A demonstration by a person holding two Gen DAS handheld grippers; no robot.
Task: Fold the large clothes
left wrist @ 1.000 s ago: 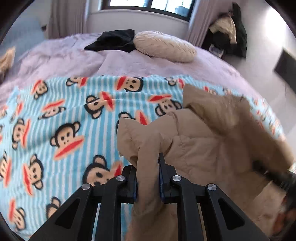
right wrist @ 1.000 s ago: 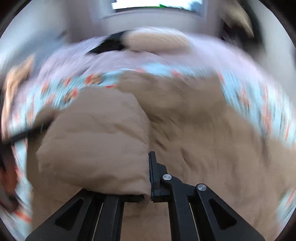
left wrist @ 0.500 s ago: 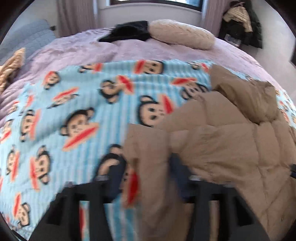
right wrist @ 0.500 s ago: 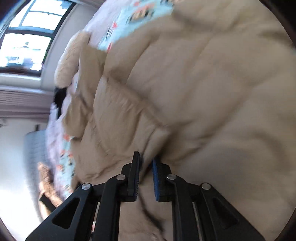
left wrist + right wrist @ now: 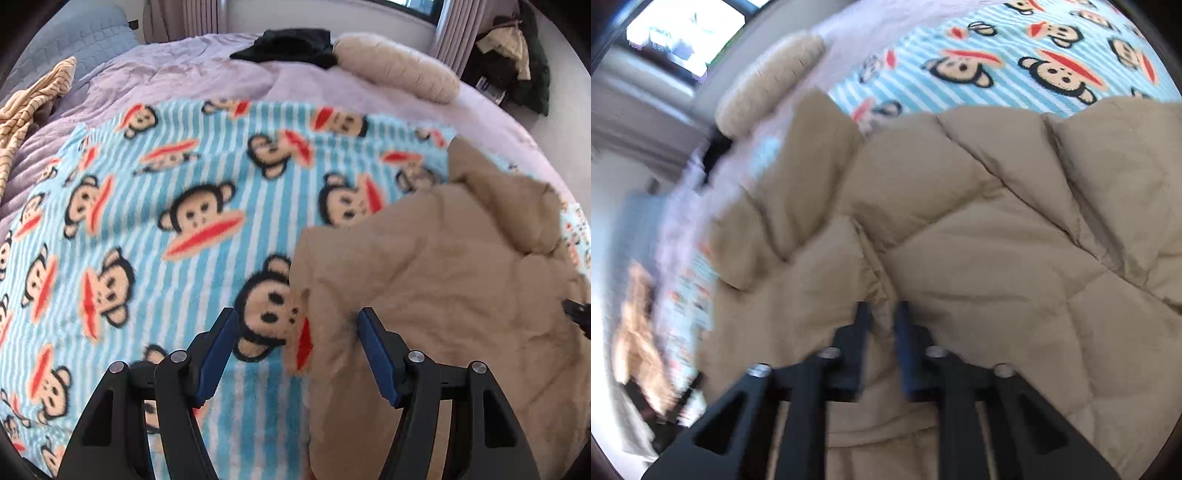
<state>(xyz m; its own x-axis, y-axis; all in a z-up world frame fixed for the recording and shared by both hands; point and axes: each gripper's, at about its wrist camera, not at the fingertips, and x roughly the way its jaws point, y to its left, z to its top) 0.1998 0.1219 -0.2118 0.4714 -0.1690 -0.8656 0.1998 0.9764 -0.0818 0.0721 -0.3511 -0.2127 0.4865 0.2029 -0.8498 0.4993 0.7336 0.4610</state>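
Lying on the monkey-print blanket point(image 5: 207, 221) spread over the bed point(image 5: 177, 81), the tan puffer jacket point(image 5: 443, 280) sits to the right of the left gripper point(image 5: 295, 332), whose jaws have just been opening and now stand released, the jacket's near edge loose between them. The right gripper point(image 5: 882, 325) is nearer the bulk, jaws clenched on a quilted fold.

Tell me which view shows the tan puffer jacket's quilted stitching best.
The right wrist view: the tan puffer jacket fills most of the frame, its diagonal quilt seams clear against the monkey blanket. The left wrist view shows only the jacket's edge at the right, seams faint.
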